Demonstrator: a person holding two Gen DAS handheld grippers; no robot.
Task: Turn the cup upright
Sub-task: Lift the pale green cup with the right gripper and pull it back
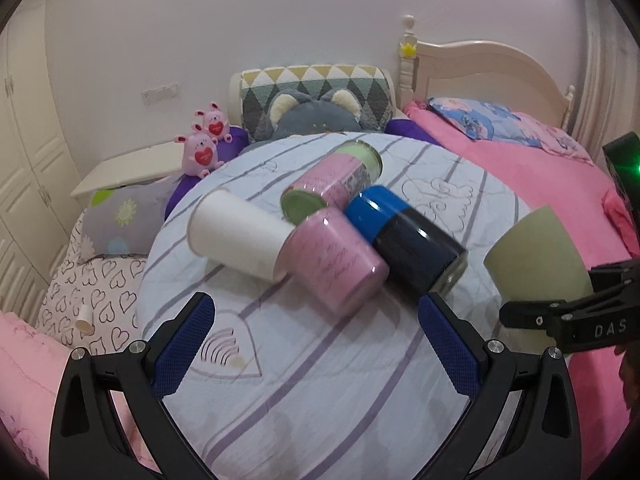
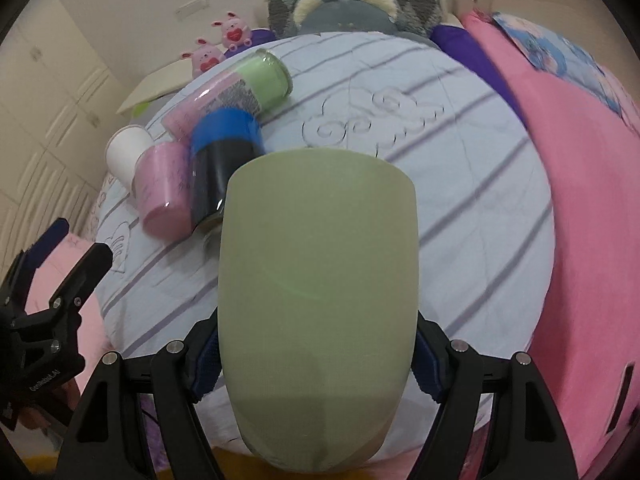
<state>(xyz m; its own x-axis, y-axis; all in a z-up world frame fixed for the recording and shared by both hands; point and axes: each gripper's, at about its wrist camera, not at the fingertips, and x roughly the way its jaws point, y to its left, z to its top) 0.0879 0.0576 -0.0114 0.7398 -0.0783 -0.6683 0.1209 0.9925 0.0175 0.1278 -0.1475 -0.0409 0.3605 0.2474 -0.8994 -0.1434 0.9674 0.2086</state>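
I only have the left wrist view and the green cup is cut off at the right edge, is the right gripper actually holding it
Observer: Yes. The right gripper is shut on the green cup, one blue pad against each side.
Operator: Near the rim or the base?
Observer: The rounded end sits between the fingers; the wider end points away, toward the blue and black cup.
Operator: Is it touching that pile?
Observer: I cannot tell; it overlaps that cup from this angle.
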